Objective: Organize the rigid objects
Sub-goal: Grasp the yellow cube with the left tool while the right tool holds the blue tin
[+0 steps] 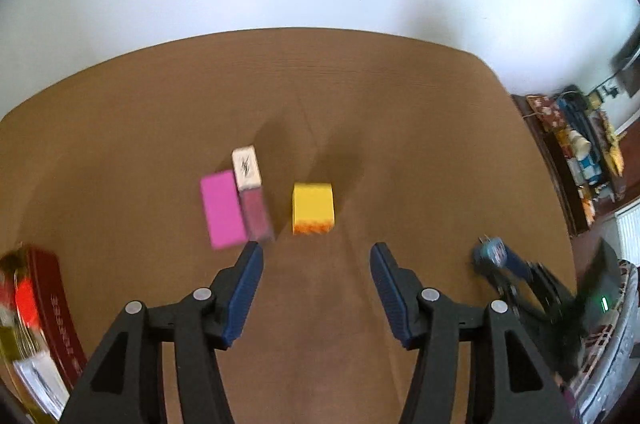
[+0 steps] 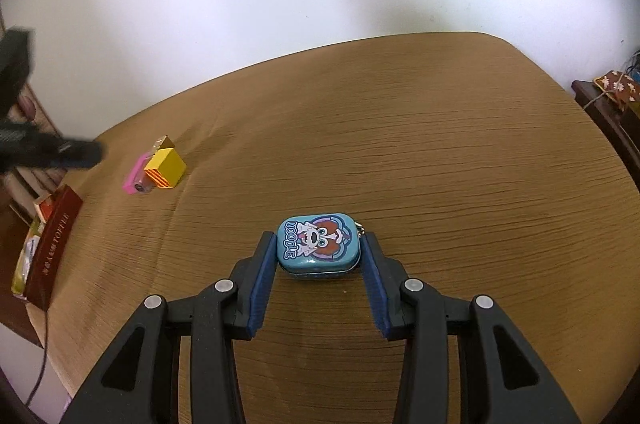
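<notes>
My right gripper (image 2: pixel 319 242) is shut on a small teal tin (image 2: pixel 318 243) with a cartoon dog on its lid, held just above the brown table. The tin also shows in the left wrist view (image 1: pixel 490 253), blurred, at the right. My left gripper (image 1: pixel 316 252) is open and empty, just short of a yellow box (image 1: pixel 313 208). To the left of the yellow box lie a pink box (image 1: pixel 222 208) and a white-capped pink bottle (image 1: pixel 252 192), side by side. The same group shows far left in the right wrist view (image 2: pixel 160 168).
A dark red toffee box (image 2: pixel 54 248) with packets beside it lies at the table's left edge, also in the left wrist view (image 1: pixel 52 312). A cluttered side shelf (image 1: pixel 576 152) stands past the table's right edge. A white wall is behind.
</notes>
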Available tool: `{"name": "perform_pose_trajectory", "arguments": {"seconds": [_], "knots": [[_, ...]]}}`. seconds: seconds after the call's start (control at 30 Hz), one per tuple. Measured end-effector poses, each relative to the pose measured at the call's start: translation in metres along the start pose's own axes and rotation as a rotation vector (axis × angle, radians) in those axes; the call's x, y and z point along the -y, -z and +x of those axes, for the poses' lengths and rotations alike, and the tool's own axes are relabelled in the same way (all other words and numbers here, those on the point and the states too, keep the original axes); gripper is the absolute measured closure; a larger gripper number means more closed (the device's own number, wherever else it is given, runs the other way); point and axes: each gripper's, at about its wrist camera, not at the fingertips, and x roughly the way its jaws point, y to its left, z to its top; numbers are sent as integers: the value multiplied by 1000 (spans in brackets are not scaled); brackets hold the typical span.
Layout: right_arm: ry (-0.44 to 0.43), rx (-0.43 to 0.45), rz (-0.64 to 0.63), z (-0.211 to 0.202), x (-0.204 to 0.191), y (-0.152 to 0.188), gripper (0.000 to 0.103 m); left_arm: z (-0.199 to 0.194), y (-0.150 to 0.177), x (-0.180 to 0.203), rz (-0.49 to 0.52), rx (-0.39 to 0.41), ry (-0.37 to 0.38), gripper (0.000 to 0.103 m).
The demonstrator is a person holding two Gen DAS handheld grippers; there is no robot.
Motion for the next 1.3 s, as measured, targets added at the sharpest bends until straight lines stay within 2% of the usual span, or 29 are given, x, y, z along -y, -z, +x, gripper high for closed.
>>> {"name": "perform_pose_trajectory", "arguments": {"seconds": [0.2, 0.33, 0.7, 0.77, 0.87, 0.93, 1.07, 1.3], "knots": [[-28, 5, 4, -5, 3, -1, 64, 32, -23, 4, 13, -80, -9, 46], [-37, 2, 3, -6, 3, -2, 64, 48, -30, 6, 31, -109, -45, 46], [-35, -15, 2, -3, 0, -4, 64, 89, -34, 30, 39, -167, -11, 46], [-31, -23, 0, 0, 0, -5, 64, 100, -30, 29, 24, -198, -58, 74], [-24, -32, -6, 4, -1, -7, 64, 91, -22, 15, -34, -168, -29, 73], [-19, -37, -7, 7, -2, -7, 63, 82, -13, 12, -82, -156, 5, 73], [-16, -40, -8, 9, -4, -9, 63, 55, 22, 14, -102, -118, 53, 73], [-5, -43, -18, 13, -11, -9, 63, 6, 119, 9, -125, -106, 115, 73]]}}
